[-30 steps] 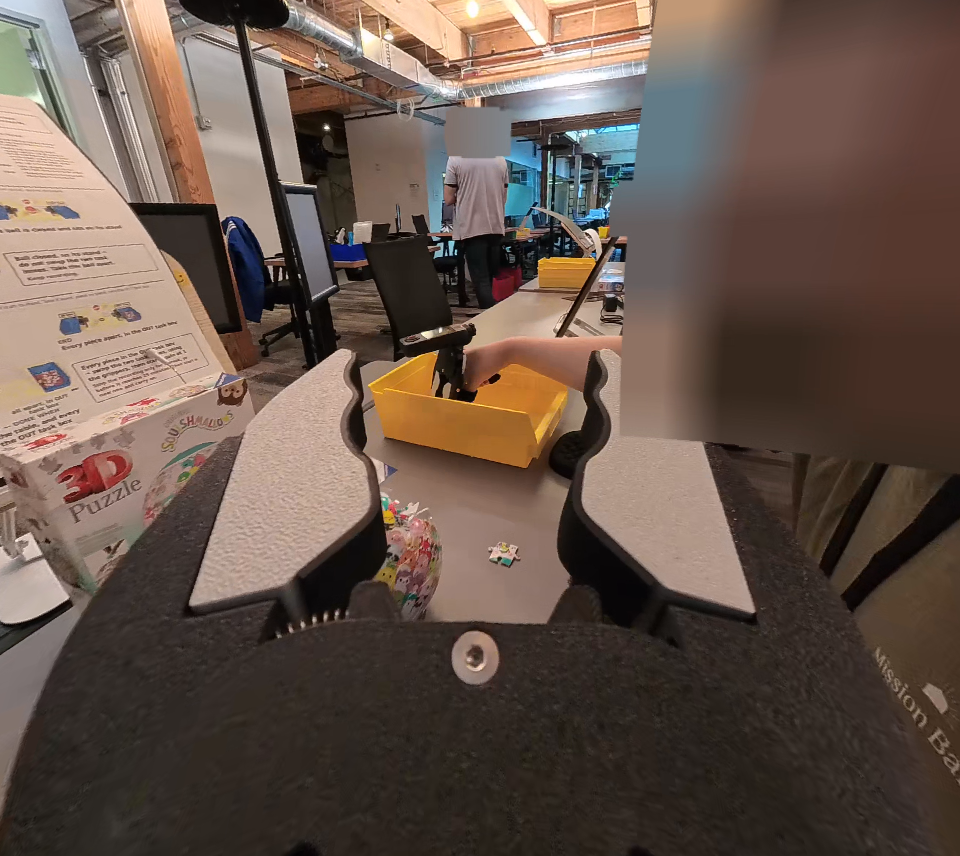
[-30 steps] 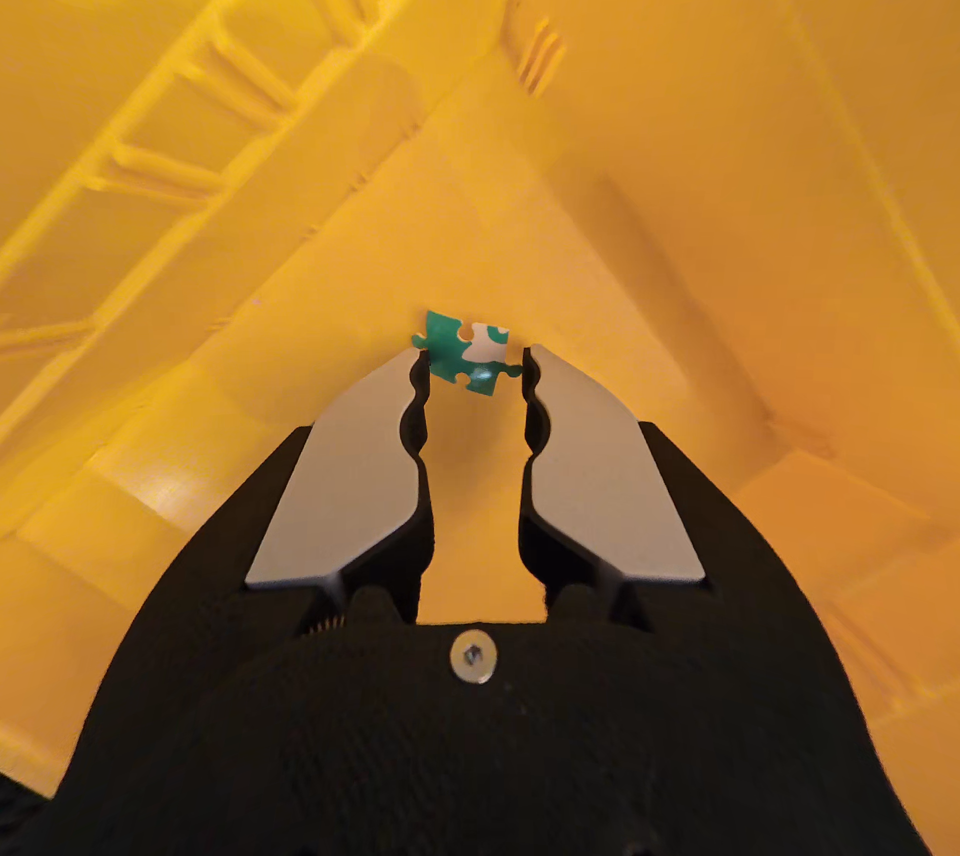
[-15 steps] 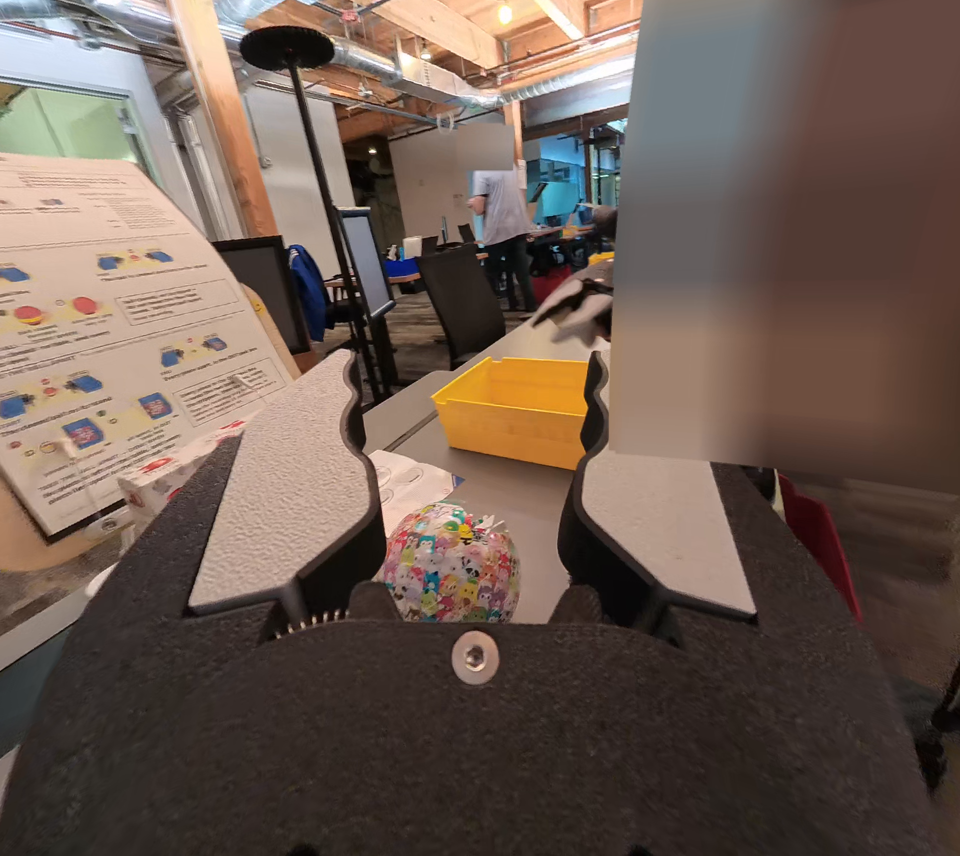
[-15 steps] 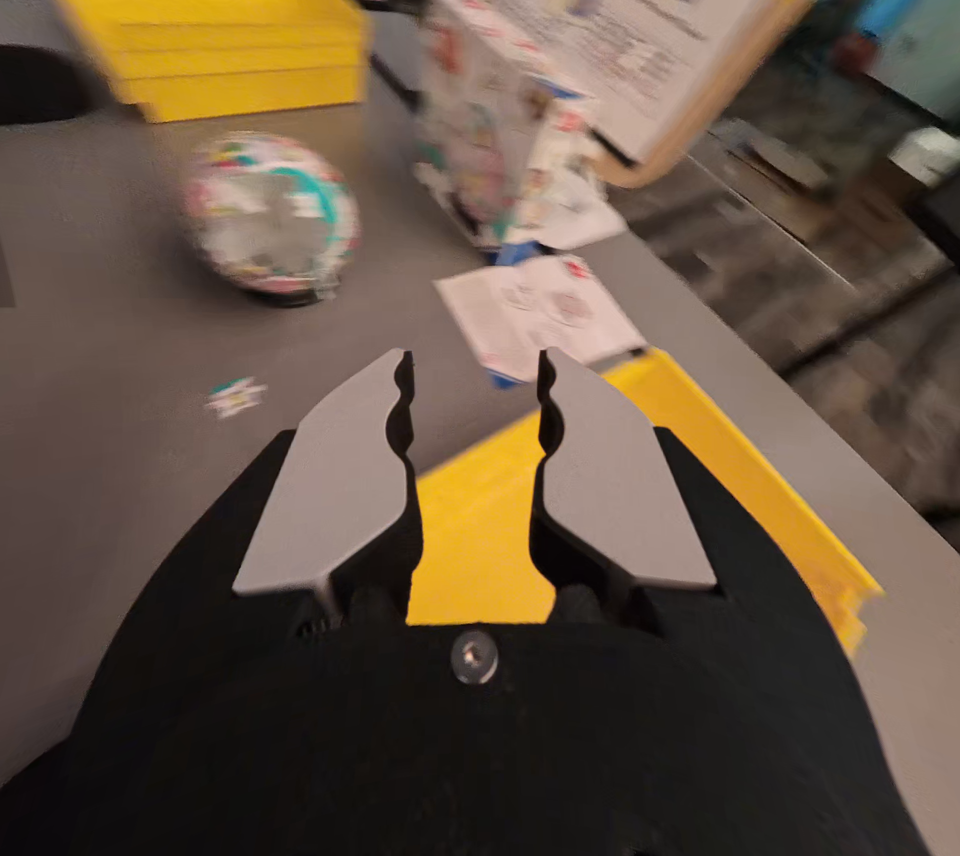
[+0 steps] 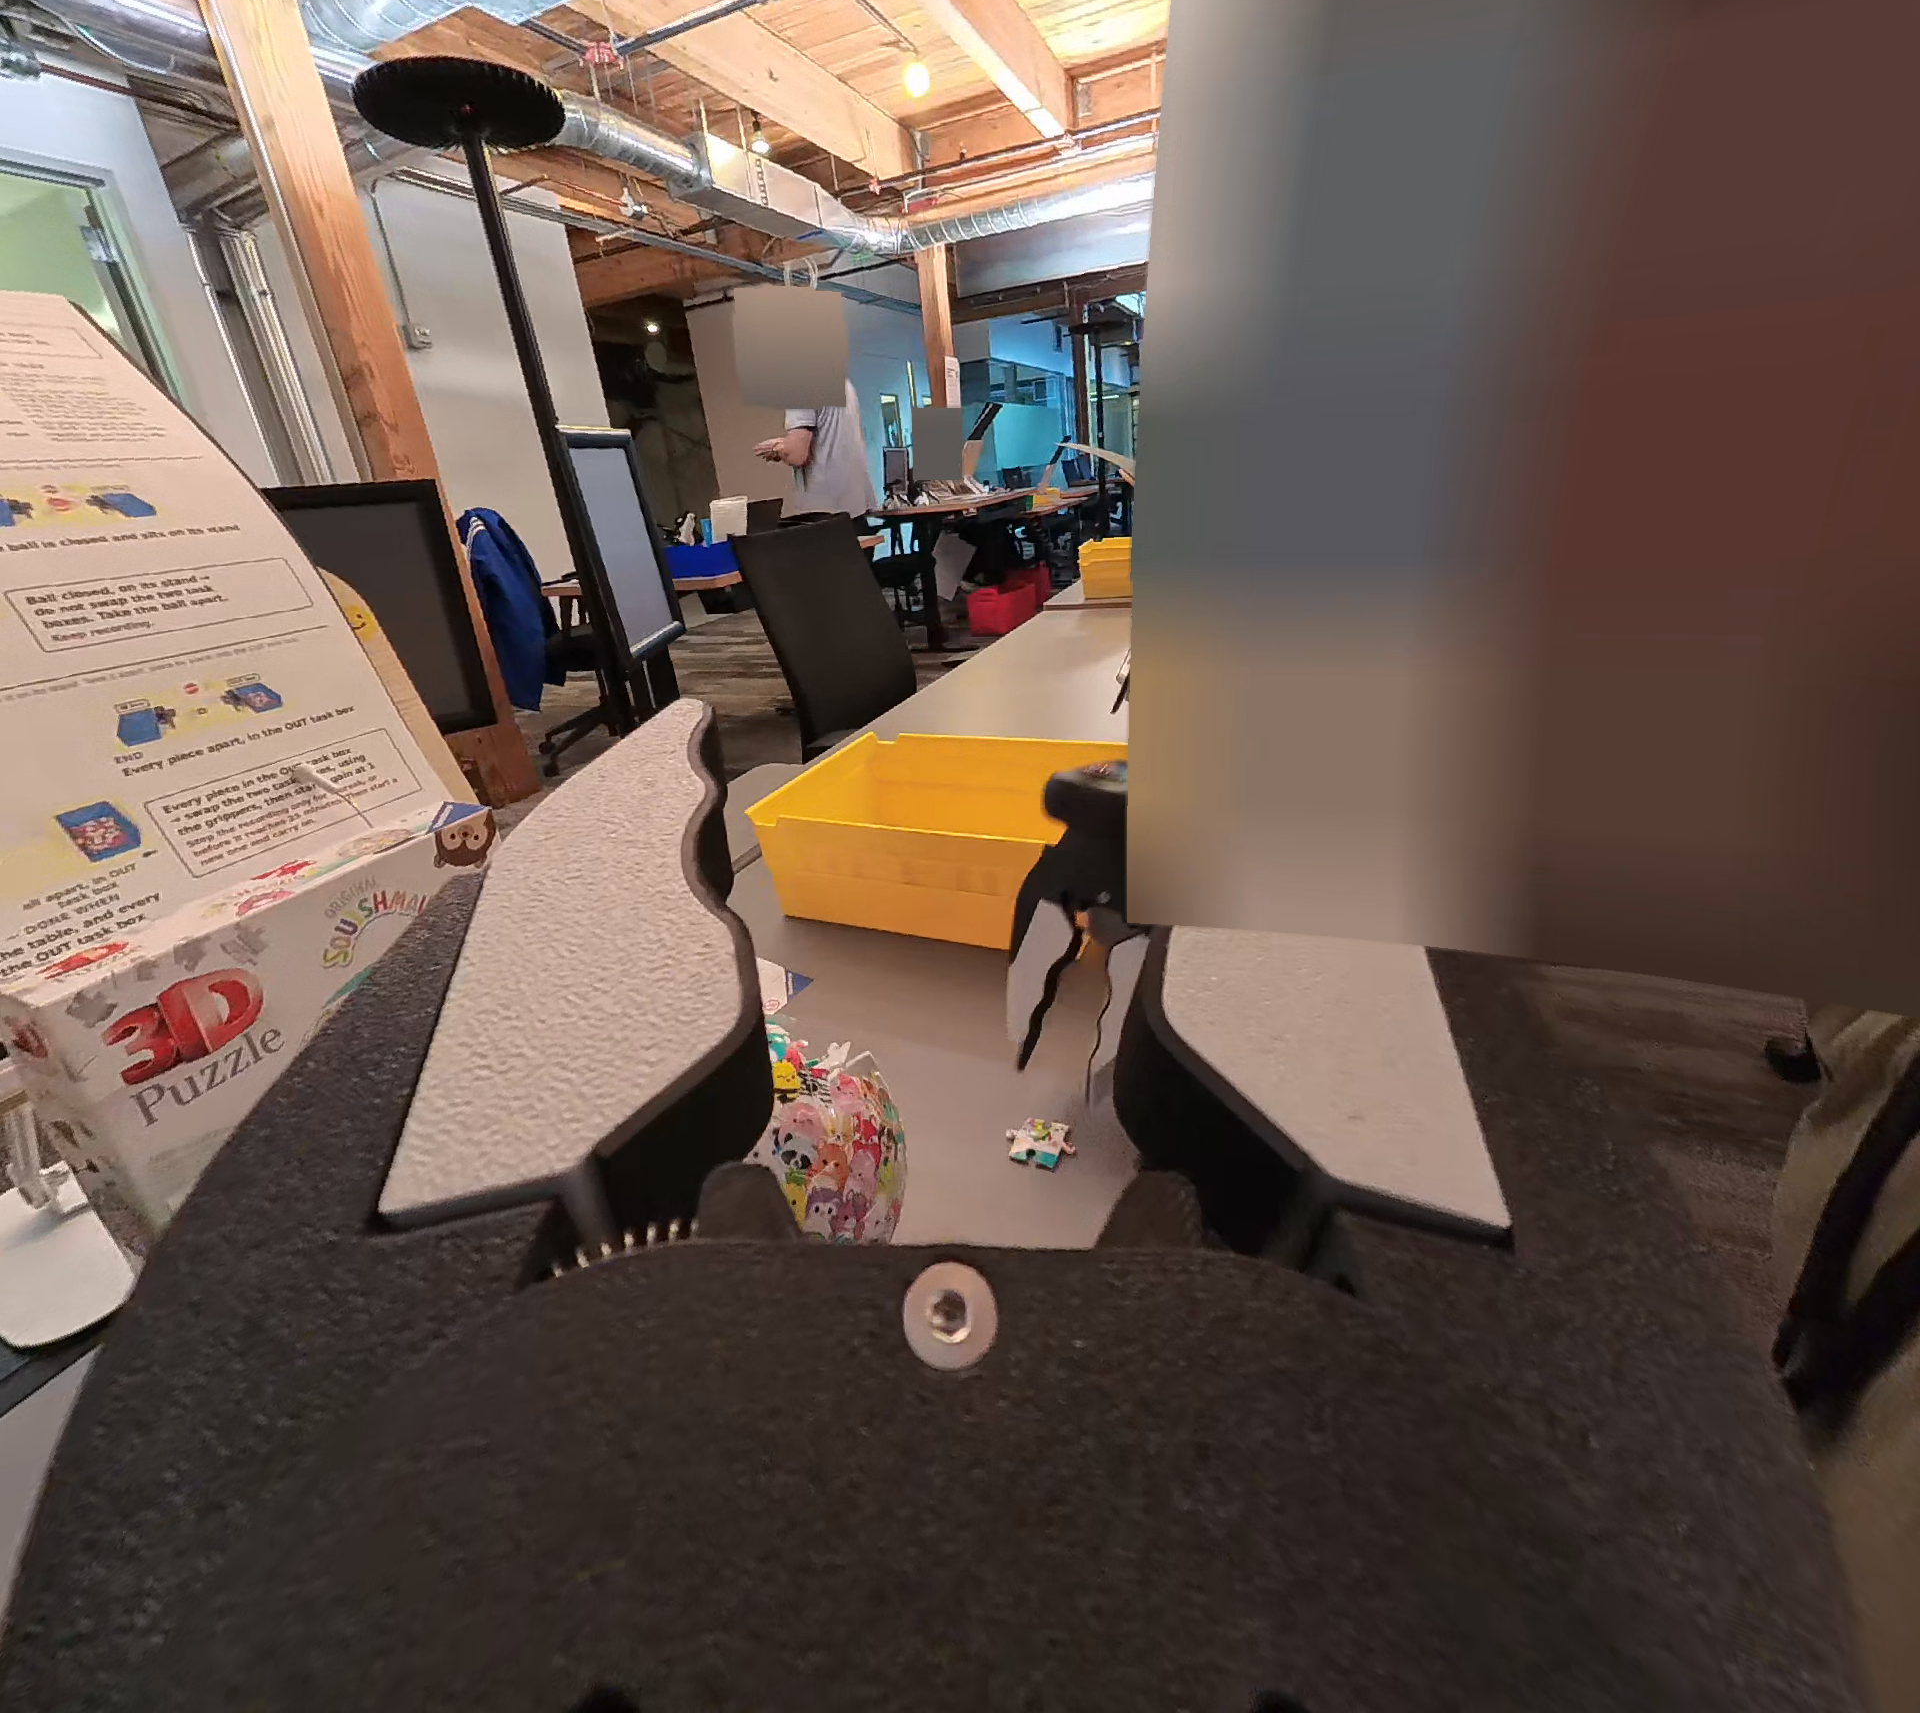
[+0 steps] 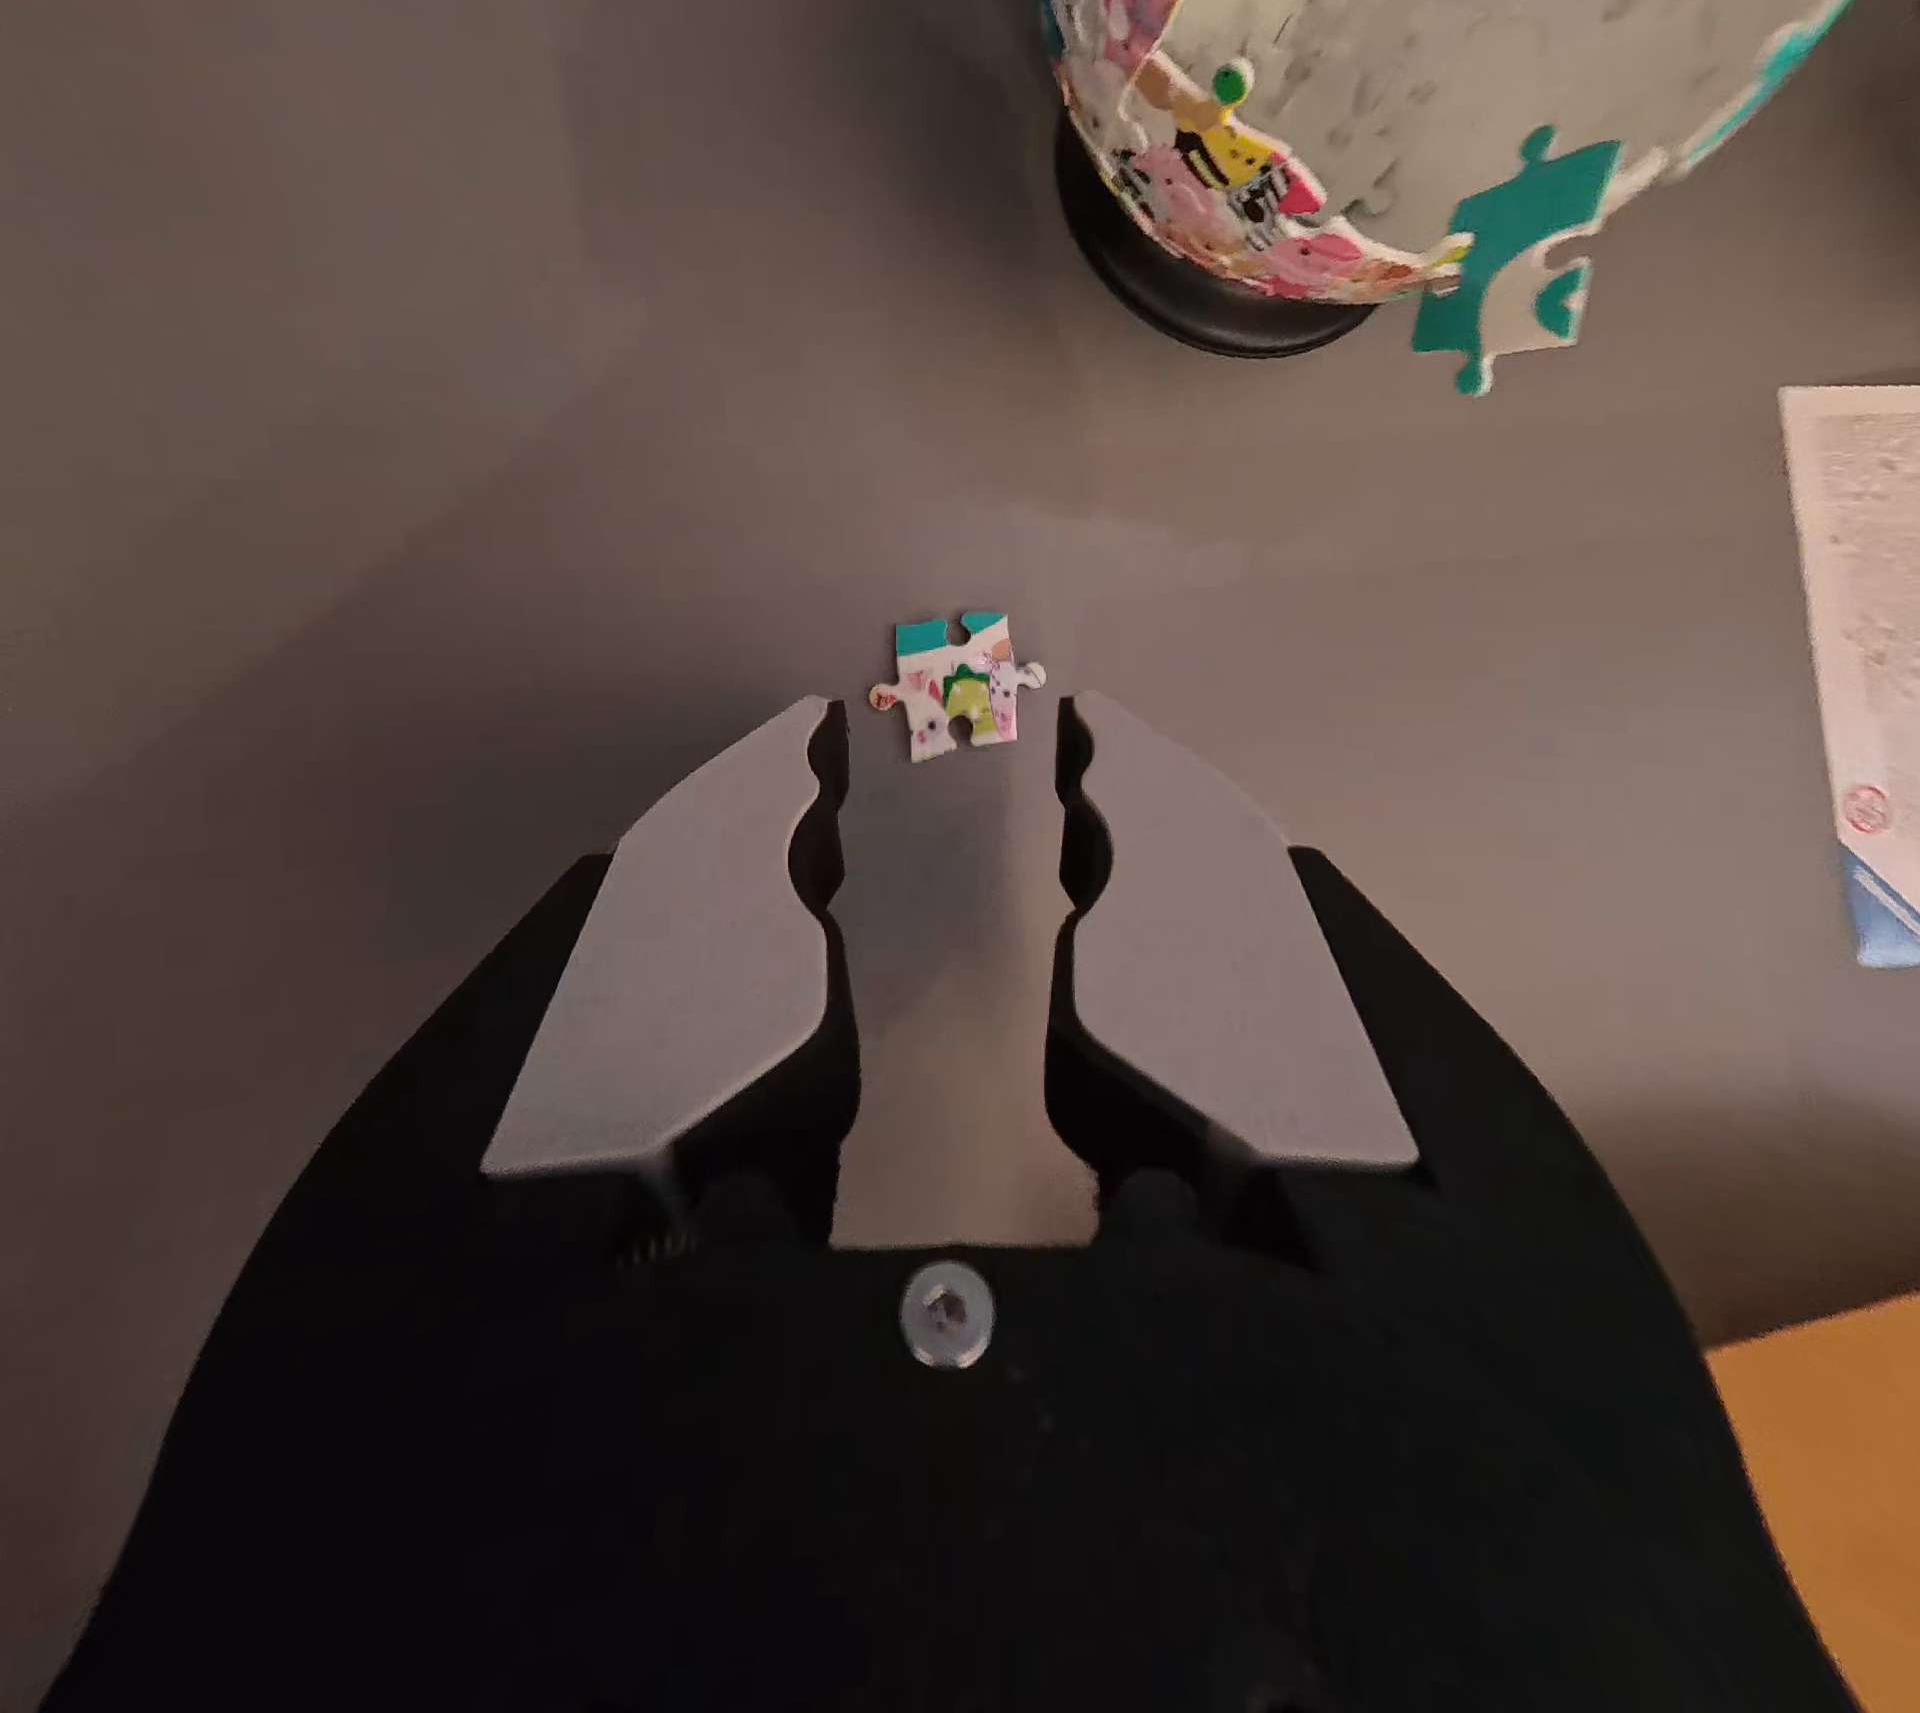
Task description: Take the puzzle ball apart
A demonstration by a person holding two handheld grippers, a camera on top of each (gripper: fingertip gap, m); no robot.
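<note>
My right claw (image 6: 951,707) hangs tips-down over the grey bench (image 6: 416,313), jaws parted and empty, the small loose multicoloured cardboard puzzle piece (image 6: 958,689) lying flat just past the tips, roughly centred on the gap. My left claw (image 5: 925,894) is held back, spread wide, holding nothing.

Step in hand, as I judge it: picking up that stray piece. Next move needs a short drop so the tips straddle it, then a pinch on its edges; it's thin and flat on the bench, so it could slide or get pushed instead of lifting.

Farther on, the colourful cartoon-print puzzle ball (image 6: 1455,1) sits on its round black stand (image 6: 1205,292), shell already broken open with pale inside showing and one teal piece (image 6: 1517,250) hanging off the rim. Most of the ball looks intact, so the task seems early.

A white printed leaflet (image 6: 1860,624) lies to one side; a white cardboard puzzle box (image 5: 208,1019) stands by a printed instruction board (image 5: 156,624). Beyond the ball is a yellow plastic bin (image 5: 904,853); a yellow corner in the right wrist view may be another bin, can't tell.

Room: open office, wood-beam ceiling, ducts, chairs, a person standing far back.
</note>
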